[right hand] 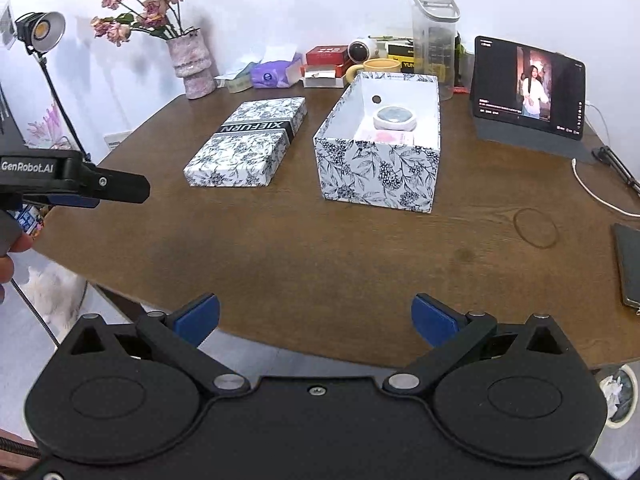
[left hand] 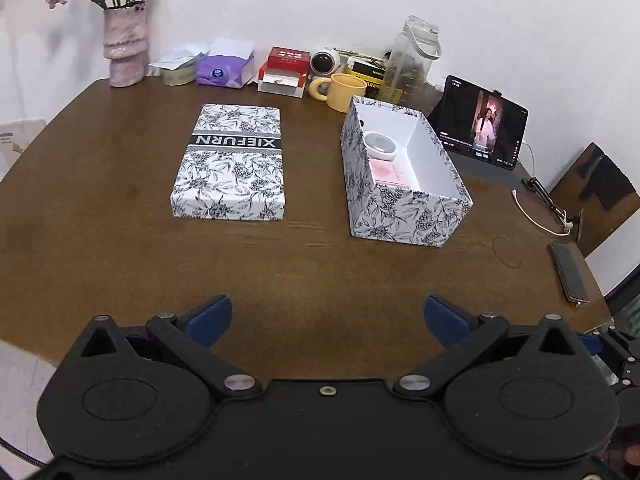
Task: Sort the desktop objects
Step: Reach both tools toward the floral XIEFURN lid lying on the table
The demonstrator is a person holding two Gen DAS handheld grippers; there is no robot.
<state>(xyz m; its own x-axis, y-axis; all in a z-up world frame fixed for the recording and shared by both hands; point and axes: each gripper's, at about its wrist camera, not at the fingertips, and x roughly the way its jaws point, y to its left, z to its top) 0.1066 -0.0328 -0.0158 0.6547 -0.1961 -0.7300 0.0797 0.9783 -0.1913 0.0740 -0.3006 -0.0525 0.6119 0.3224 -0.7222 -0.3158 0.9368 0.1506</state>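
1. Both sets of jaws are spread wide with nothing between them. The left gripper (left hand: 328, 316) hangs over the near part of the wooden table (left hand: 120, 260), and the right gripper (right hand: 316, 316) sits at the near edge, blue pads showing on both.
2. The open floral box (right hand: 380, 176) stands right of centre. Inside it there's a round white-rimmed compact (right hand: 394, 117) toward the far end, and a pink flat packet (right hand: 386, 136) on the near side of it, so the two look to be touching.
3. The box lid (left hand: 232, 160) lies flat to the left, well apart from the box, with a black band reading "XIEFURN" (upside down from here).
4. In the right wrist view the left gripper's side reads "GenRobot.AI".
5. Far edge clutter: vase of dried roses (right hand: 192, 64), purple tissue pack (left hand: 224, 70), red carton (left hand: 288, 60), yellow mug (left hand: 344, 90), clear jug (right hand: 436, 40). There's a yellow-black box with "YUN..." partly hidden.
6. A tablet (right hand: 528, 88) at far right is playing video; a phone (left hand: 570, 272) lies at the right edge.
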